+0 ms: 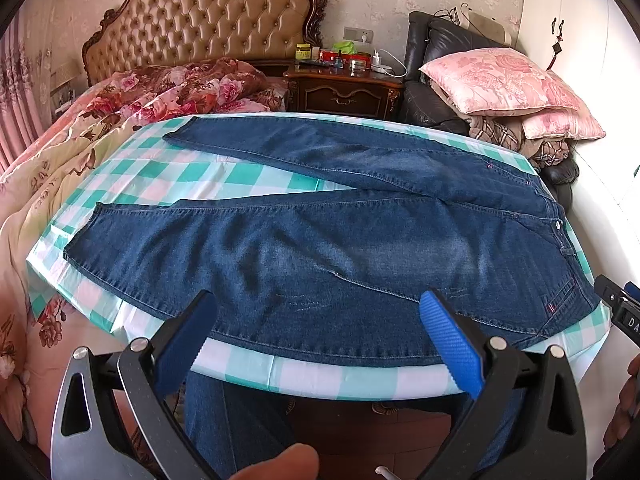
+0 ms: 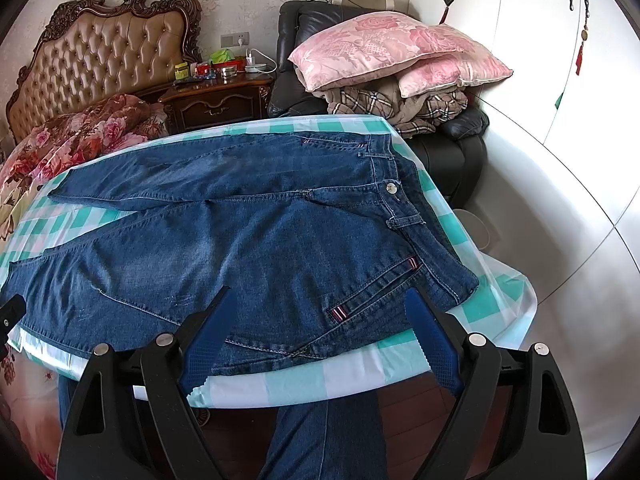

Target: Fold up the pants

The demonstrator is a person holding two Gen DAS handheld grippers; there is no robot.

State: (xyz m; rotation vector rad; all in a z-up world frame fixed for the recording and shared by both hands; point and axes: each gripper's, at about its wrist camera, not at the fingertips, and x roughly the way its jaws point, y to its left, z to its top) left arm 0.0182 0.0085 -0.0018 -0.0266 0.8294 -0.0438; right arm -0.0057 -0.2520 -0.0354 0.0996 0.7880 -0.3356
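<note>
Blue denim pants [image 1: 340, 240] lie flat on a table with a green and white checked cloth [image 1: 168, 172], legs spread apart toward the left, waistband at the right. My left gripper [image 1: 320, 304] is open and empty, hovering over the near leg by the table's front edge. In the right wrist view the pants [image 2: 260, 220] show their waistband, button and near pocket. My right gripper [image 2: 316, 300] is open and empty, above the near hip and pocket. The right gripper's tip also shows in the left wrist view [image 1: 616, 304].
A bed with a floral quilt [image 1: 80, 140] stands left of the table. A dark wooden nightstand [image 1: 344, 88] with small items stands behind it. A black armchair with pink pillows [image 1: 508, 80] is at the back right. White wardrobe doors [image 2: 540, 60] are at the right.
</note>
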